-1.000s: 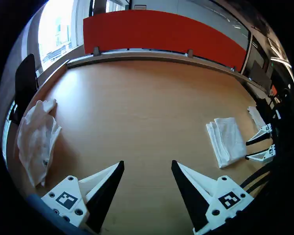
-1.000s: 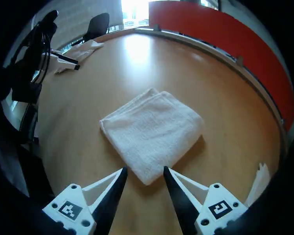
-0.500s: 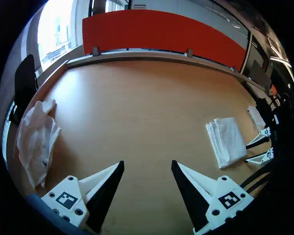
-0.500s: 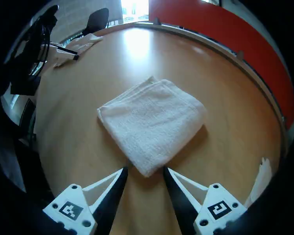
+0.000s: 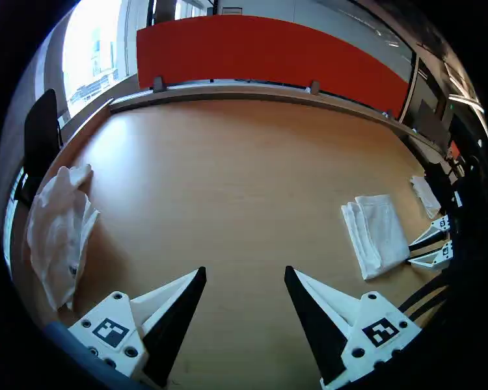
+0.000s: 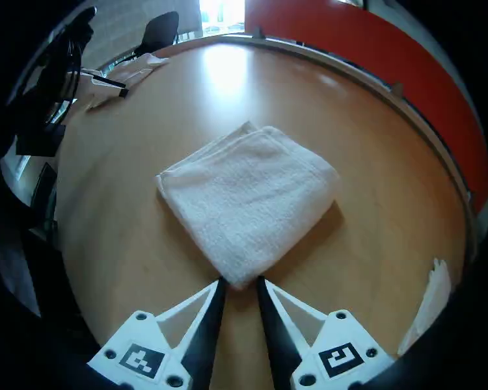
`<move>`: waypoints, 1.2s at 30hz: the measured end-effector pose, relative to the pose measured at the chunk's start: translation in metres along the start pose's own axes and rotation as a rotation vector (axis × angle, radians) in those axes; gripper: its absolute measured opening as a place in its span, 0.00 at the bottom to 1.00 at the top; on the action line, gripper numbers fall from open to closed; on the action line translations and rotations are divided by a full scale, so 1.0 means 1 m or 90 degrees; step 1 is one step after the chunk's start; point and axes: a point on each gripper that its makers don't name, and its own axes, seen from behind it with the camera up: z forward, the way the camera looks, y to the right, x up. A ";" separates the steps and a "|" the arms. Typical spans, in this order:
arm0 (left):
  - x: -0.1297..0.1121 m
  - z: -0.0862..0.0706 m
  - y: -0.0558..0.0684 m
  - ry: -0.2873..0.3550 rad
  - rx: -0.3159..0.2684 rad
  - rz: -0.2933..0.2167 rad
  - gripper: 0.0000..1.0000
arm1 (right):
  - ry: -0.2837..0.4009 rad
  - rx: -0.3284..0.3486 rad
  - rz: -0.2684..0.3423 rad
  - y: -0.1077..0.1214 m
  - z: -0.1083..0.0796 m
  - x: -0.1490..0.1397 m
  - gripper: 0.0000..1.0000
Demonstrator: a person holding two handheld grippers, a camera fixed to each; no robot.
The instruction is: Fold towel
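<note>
A folded white towel (image 6: 247, 201) lies flat on the wooden table (image 6: 374, 195). Its near corner sits between the fingertips of my right gripper (image 6: 241, 281), whose jaws have narrowed and press on that corner from both sides. In the left gripper view the same towel (image 5: 376, 234) lies at the right, with the right gripper (image 5: 436, 242) at its edge. My left gripper (image 5: 244, 272) hovers open over bare table with nothing between its fingers. It also appears far off (image 6: 107, 91) in the right gripper view.
A crumpled white towel (image 5: 58, 234) lies near the table's left edge, close to a black chair (image 5: 41, 133). Another white cloth (image 5: 426, 195) lies beyond the folded towel. A red panel (image 5: 270, 52) runs along the far side.
The right gripper moved up to the folded towel's near corner and its fingers closed in on it. The left gripper stayed still and open.
</note>
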 end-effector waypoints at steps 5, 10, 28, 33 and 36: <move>0.001 0.000 0.000 0.001 0.001 -0.001 0.89 | -0.001 0.003 -0.003 0.000 0.000 0.000 0.32; 0.002 0.001 0.000 0.002 0.001 -0.001 0.90 | 0.000 0.000 -0.007 0.001 -0.001 0.000 0.23; 0.003 0.001 0.002 0.003 0.000 -0.002 0.90 | 0.004 -0.007 -0.011 0.002 -0.001 0.001 0.04; 0.002 0.000 0.002 0.003 0.000 -0.002 0.89 | 0.020 -0.013 -0.010 0.005 -0.005 0.009 0.04; 0.002 0.000 0.002 0.004 0.000 -0.003 0.89 | 0.034 -0.021 -0.014 0.009 -0.010 0.019 0.04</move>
